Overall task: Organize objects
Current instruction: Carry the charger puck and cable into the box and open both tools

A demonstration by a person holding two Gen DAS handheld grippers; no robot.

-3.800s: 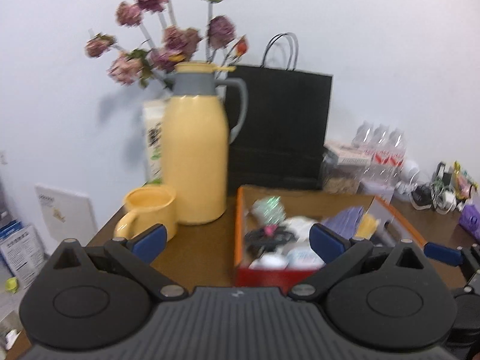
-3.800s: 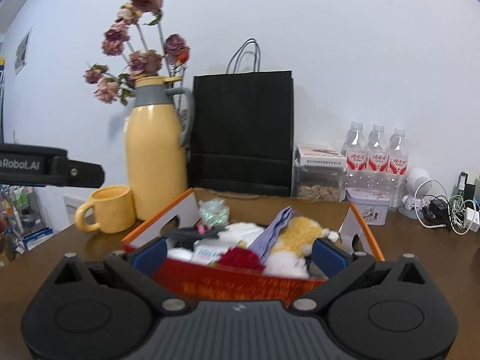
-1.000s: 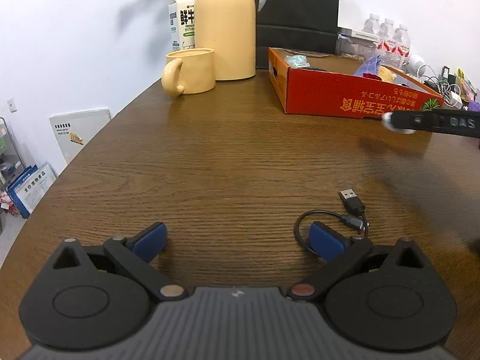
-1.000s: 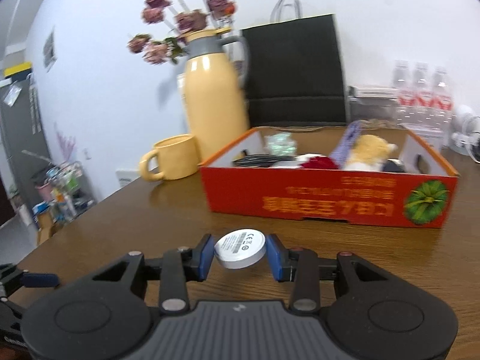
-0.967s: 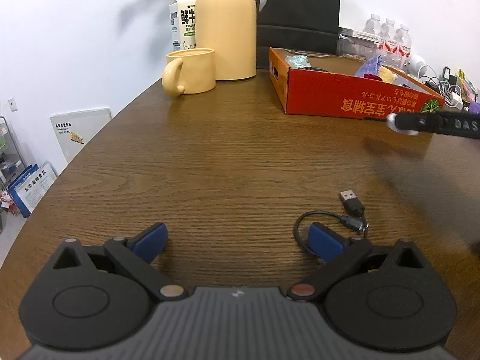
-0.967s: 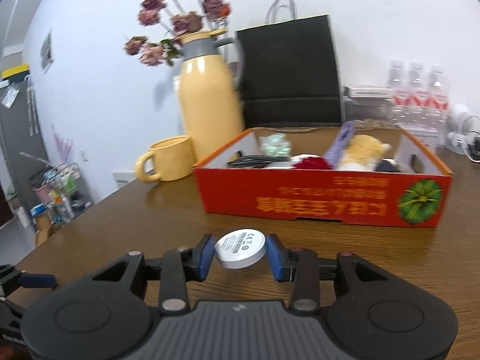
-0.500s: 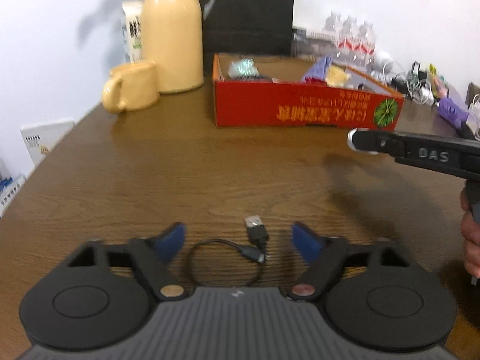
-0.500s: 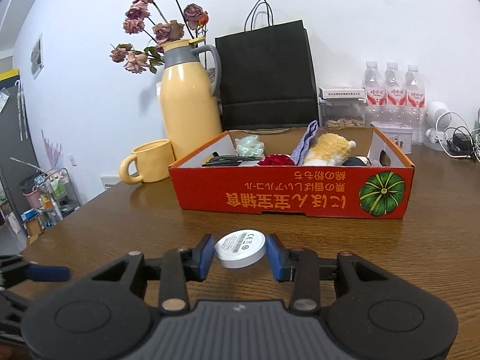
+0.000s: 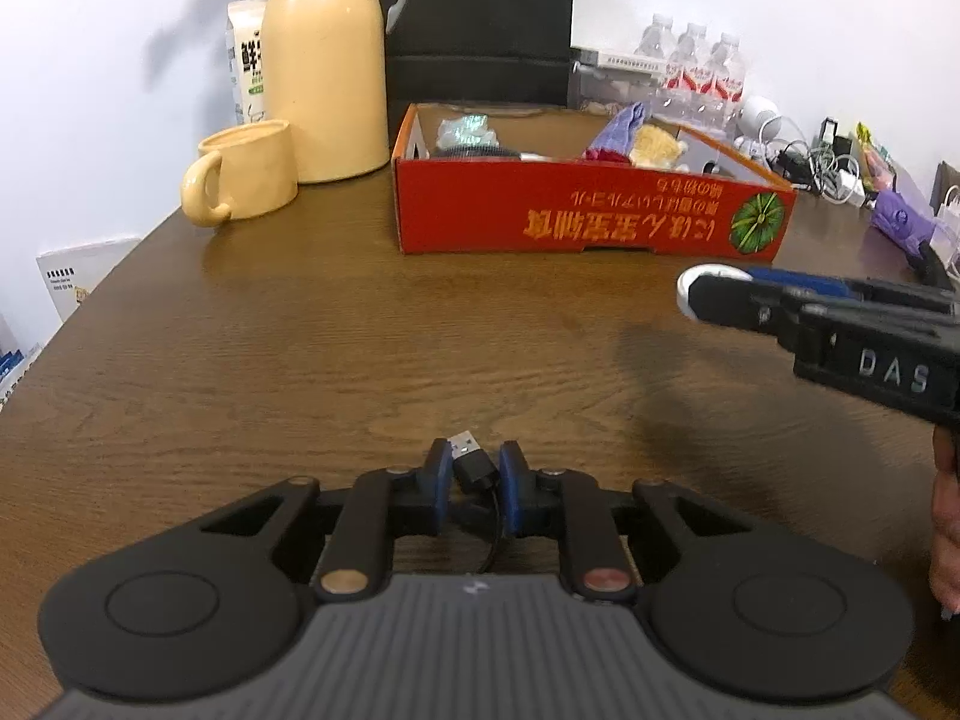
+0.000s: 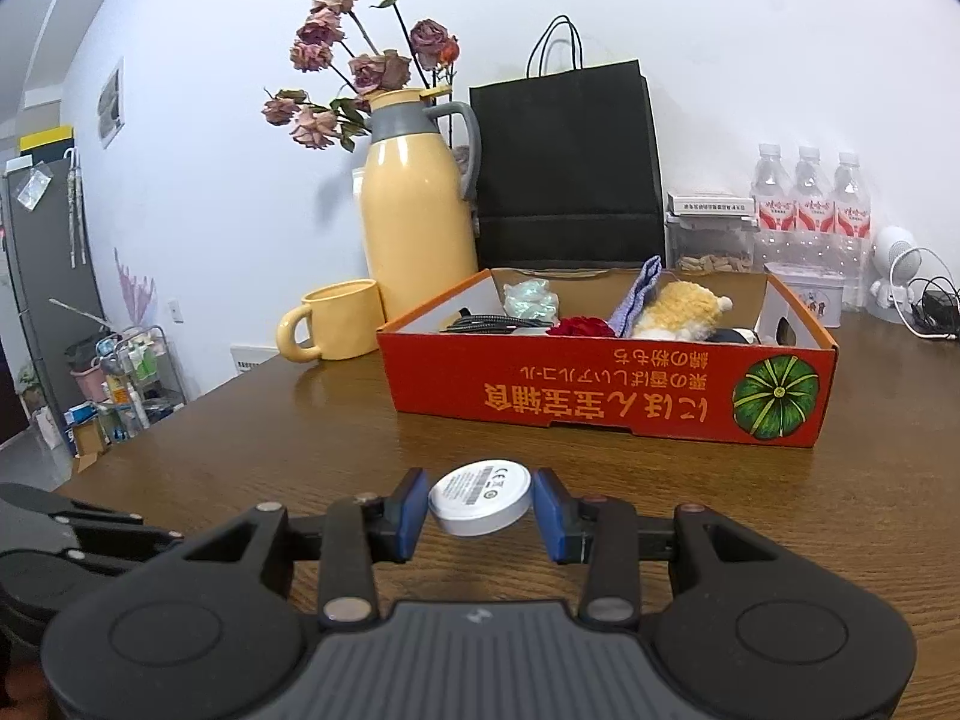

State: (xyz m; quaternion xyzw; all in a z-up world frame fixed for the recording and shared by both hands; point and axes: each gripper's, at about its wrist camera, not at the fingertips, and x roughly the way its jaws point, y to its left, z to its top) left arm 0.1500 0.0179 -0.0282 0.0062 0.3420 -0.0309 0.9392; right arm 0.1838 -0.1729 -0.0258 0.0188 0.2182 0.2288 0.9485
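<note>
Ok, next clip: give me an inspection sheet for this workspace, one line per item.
Surface: brown wooden table.
Job's things: short black USB cable; round white puck; red cardboard box holding assorted items.
Clutter: yellow mug, yellow thermos jug, black paper bag, water bottles.
Grippers: left tongs shut on cable; right tongs shut on puck.
Cables: white leads at far right.
Surroundings: white wall, dried roses.
</note>
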